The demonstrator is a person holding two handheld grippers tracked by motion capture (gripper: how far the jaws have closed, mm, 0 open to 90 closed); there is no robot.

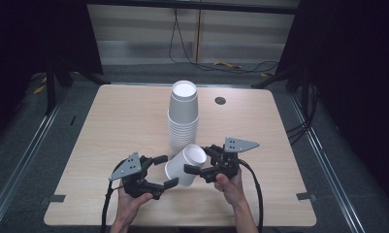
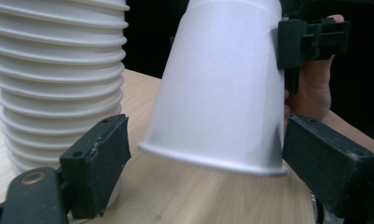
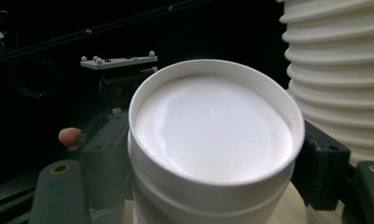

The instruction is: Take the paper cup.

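Observation:
A tall stack of upside-down white paper cups (image 1: 183, 116) stands at the middle of the light wooden table (image 1: 119, 121). In front of it a single white cup (image 1: 185, 165) is held tilted, its base up and to the right. My right gripper (image 1: 200, 160) is shut on that cup's narrow base end (image 3: 212, 140), a jaw pressing each side. My left gripper (image 1: 165, 171) is open and its jaws straddle the wide rim end (image 2: 212, 158), with a gap at the left jaw. The stack (image 2: 54, 70) rises just left of the cup (image 2: 222, 84); in the right gripper view the stack (image 3: 334, 70) is at the right.
A round dark grommet (image 1: 220, 100) sits in the table's far side, right of the stack. Cables (image 1: 221, 63) lie on the floor beyond the table. Dark stands flank both sides. Bare tabletop stretches left and right of the stack.

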